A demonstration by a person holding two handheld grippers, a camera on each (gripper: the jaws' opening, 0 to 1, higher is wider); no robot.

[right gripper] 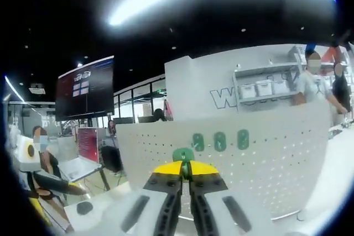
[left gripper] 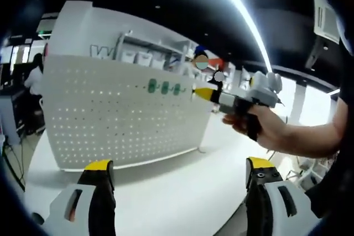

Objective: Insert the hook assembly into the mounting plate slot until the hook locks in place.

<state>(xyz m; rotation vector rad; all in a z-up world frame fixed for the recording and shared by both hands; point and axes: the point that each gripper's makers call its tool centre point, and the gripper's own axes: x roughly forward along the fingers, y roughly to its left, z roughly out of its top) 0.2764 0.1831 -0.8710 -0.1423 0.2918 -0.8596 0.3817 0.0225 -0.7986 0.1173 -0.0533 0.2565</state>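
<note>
Looking along my right gripper (right gripper: 185, 171), I see its yellow-tipped jaws pressed together on a green hook piece (right gripper: 183, 155), which pokes up just above the tips and sits in front of the white perforated mounting plate (right gripper: 265, 158). Three more green hooks (right gripper: 220, 141) are already seated in a row on that plate, a little above and to the right of the one I'm holding. From the left gripper view, my left gripper (left gripper: 180, 172) hangs low over the white desk (left gripper: 177, 192) with its jaws spread wide apart and nothing between them; the perforated plate (left gripper: 110, 114) stands upright on the desk ahead and to the left, with the same three green hooks (left gripper: 165, 87) in its upper right area. The right gripper (left gripper: 206, 93) comes into that view from the right, its yellow tip aimed at the plate's upper right edge, just beside the row of hooks. The person's hand (left gripper: 260, 125) is wrapped around its handle, forearm stretching away to the right, held about level. Shelving with white bins (right gripper: 263, 88) stands behind the plate.
</note>
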